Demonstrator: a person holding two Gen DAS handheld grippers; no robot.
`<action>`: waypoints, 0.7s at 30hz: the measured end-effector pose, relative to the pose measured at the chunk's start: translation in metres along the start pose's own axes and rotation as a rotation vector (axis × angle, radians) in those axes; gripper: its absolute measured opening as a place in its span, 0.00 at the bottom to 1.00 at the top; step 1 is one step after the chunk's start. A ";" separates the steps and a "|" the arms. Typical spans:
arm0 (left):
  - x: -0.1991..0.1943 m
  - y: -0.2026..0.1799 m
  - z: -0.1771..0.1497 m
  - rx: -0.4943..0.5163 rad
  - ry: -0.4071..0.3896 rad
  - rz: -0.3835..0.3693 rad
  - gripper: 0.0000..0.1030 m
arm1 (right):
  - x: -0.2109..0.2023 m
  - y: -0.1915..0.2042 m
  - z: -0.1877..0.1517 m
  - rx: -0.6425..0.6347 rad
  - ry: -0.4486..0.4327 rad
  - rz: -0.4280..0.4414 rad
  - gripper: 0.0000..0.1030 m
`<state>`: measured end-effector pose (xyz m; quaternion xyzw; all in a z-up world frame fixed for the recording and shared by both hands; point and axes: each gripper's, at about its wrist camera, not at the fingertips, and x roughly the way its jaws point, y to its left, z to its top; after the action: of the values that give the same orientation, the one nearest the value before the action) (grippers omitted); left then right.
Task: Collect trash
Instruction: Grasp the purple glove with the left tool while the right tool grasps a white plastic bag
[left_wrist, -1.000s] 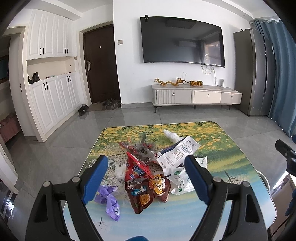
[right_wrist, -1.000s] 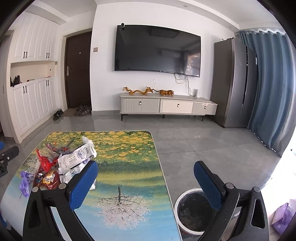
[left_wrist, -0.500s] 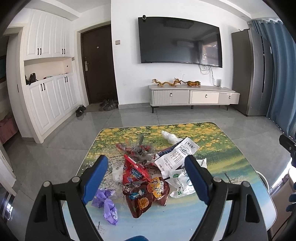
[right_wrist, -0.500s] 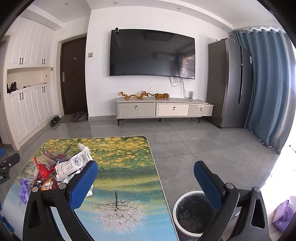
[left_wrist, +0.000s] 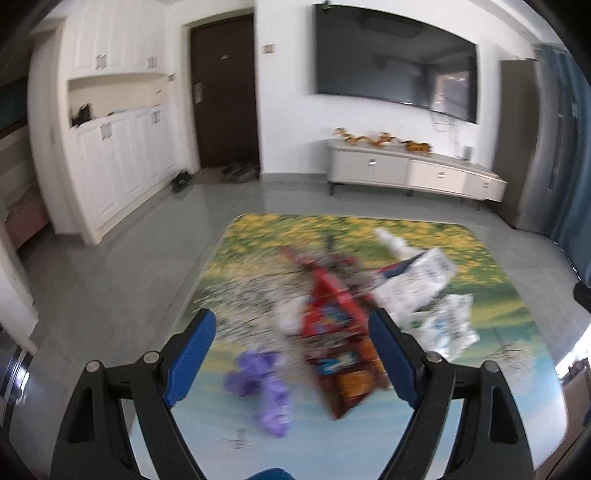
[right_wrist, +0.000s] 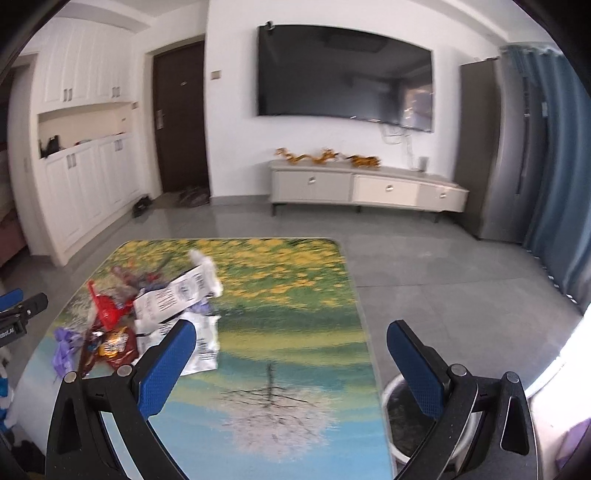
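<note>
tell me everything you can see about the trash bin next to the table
The trash bin shows only in the right wrist view, standing upright on the grey floor tiles just off the table's right edge, near its front corner. It is round, with a pale, whitish rim and a dark lining that looks like a black bag; whether anything lies inside cannot be told. The open right gripper hangs in front of it, one blue finger covering part of the rim. Nothing visibly touches it.

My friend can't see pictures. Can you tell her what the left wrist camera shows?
The open left gripper hovers over a blurry pile of trash on a flowery table: a purple wrapper, red snack bags and white plastic bags. Behind are a television and a dark door.
</note>
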<state>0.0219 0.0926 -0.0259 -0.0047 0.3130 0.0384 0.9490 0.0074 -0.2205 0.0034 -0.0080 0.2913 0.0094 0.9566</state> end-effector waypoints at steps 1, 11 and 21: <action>0.001 0.007 -0.001 -0.008 0.006 0.014 0.82 | 0.006 0.003 0.001 -0.004 0.011 0.027 1.00; 0.027 0.067 -0.039 -0.061 0.178 -0.015 0.82 | 0.084 0.040 -0.005 -0.003 0.206 0.314 0.96; 0.064 0.045 -0.039 -0.079 0.289 -0.178 0.69 | 0.132 0.059 -0.014 -0.028 0.309 0.391 0.76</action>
<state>0.0471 0.1404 -0.0943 -0.0749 0.4426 -0.0344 0.8929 0.1081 -0.1605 -0.0829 0.0341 0.4300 0.1967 0.8805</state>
